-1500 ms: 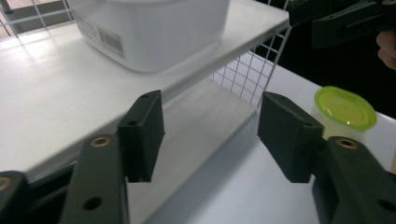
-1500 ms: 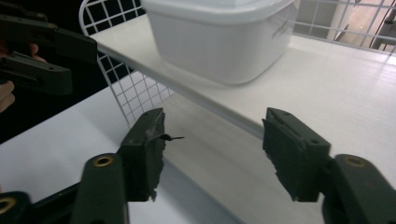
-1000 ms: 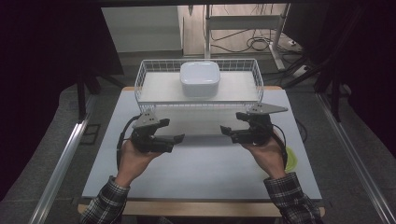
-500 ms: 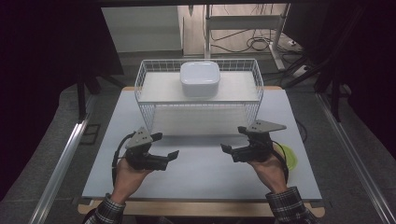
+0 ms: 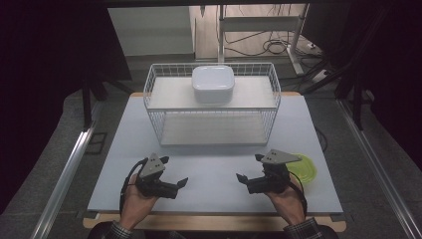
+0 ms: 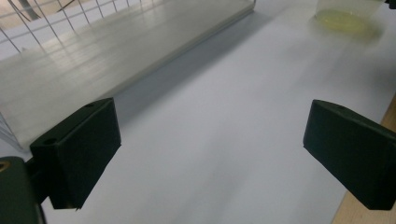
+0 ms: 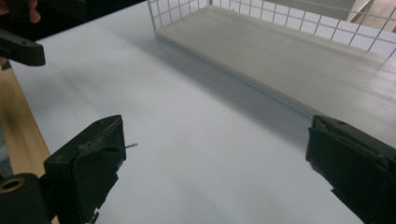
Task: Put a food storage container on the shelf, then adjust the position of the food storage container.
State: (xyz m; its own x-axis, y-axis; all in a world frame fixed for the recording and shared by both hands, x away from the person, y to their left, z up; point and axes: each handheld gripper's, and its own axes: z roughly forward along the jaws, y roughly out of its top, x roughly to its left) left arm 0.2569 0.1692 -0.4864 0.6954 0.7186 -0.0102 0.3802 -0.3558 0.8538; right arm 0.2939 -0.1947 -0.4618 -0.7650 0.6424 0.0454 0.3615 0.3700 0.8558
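Left gripper [image 5: 175, 172] and right gripper [image 5: 247, 168] held low over desk [image 5: 214, 164] near front edge, jaws just opened wide, nothing between them.

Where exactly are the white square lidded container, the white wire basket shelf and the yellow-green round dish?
White square lidded container [image 5: 213, 82], high view, middle of its lid.
White wire basket shelf [image 5: 214, 141], high view, front edge of its lower board.
Yellow-green round dish [image 5: 305, 169], high view, its visible right half.

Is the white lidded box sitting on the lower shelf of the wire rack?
No, the white box rests on the top shelf of the wire rack.
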